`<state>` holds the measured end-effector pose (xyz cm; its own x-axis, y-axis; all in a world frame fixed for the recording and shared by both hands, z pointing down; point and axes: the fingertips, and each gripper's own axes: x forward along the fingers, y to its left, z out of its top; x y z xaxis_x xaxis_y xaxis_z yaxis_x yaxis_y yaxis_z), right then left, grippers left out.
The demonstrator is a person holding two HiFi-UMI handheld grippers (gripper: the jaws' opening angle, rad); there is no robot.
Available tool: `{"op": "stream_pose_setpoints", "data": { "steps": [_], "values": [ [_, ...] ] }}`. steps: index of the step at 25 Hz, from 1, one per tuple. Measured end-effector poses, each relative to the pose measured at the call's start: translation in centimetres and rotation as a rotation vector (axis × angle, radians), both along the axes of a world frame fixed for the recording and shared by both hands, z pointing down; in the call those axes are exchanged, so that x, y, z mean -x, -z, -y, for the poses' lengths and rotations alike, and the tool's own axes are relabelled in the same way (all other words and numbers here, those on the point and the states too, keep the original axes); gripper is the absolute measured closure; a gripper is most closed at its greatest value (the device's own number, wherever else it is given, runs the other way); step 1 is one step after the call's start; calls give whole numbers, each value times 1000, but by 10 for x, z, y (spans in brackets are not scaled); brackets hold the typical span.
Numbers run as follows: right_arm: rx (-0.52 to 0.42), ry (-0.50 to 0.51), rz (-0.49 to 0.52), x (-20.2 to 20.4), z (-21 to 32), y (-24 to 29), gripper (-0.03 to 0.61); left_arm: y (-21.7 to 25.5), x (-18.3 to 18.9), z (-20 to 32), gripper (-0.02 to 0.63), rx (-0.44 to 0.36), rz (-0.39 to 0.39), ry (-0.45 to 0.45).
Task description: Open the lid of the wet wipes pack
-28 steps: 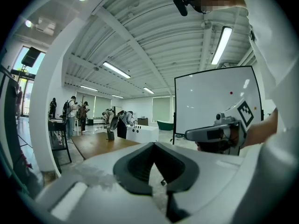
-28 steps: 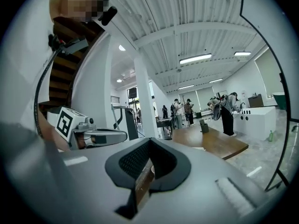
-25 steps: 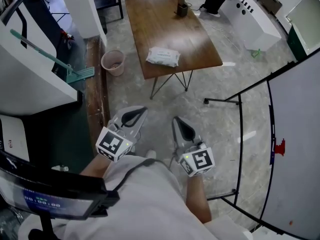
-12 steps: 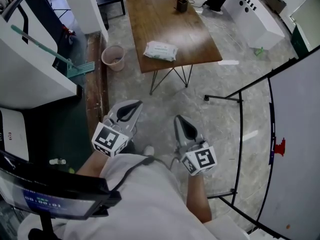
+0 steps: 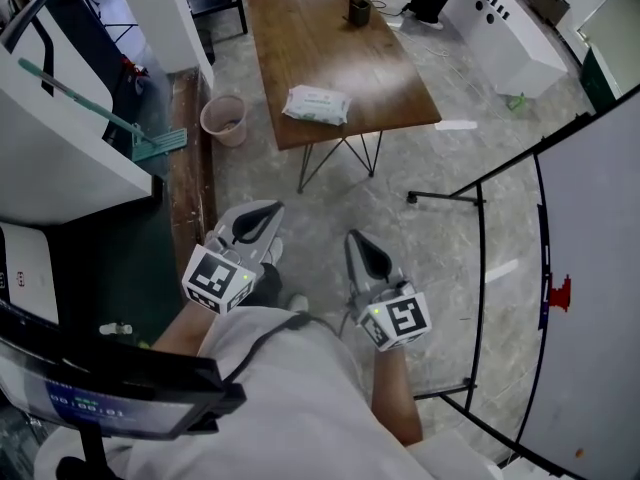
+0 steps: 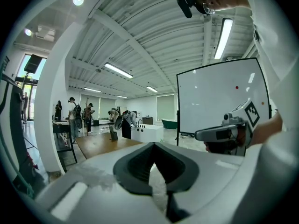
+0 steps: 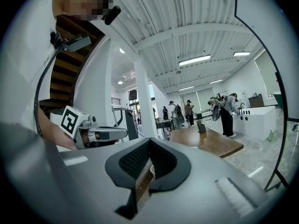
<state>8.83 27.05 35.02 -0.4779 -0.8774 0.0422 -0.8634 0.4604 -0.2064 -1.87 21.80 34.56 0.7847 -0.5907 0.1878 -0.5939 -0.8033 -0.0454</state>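
The wet wipes pack, white and green with its lid flat, lies near the front edge of the brown wooden table. I hold both grippers close to my body over the floor, well short of the table and pointing toward it. My left gripper is shut with nothing in it. My right gripper is also shut and empty. In the left gripper view the closed jaws face the table, with the right gripper beside them. The right gripper view shows its closed jaws and the left gripper.
A dark cup stands at the table's far end. A pink bucket and a green broom sit left of the table. A whiteboard on a black frame is at my right. People stand far off beyond the table.
My left gripper has drifted a little to the left in the head view. The right gripper has barely shifted. Both stay shut, and the pack has not moved.
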Motion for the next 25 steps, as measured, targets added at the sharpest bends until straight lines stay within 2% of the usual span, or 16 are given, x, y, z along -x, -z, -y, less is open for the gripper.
{"op": "stream_pose_setpoints", "data": {
  "steps": [8,17,25],
  "values": [
    [23,-35,-12,0,31,-11,569,-6,0,37,611,7,-26,-25],
    [30,-57,-40,4,120,-6,569,-11,0,127,611,24,-13,-84],
    [45,-91,-54,20,189,4,569,-1,2,202,611,31,-44,-133]
  ]
}}
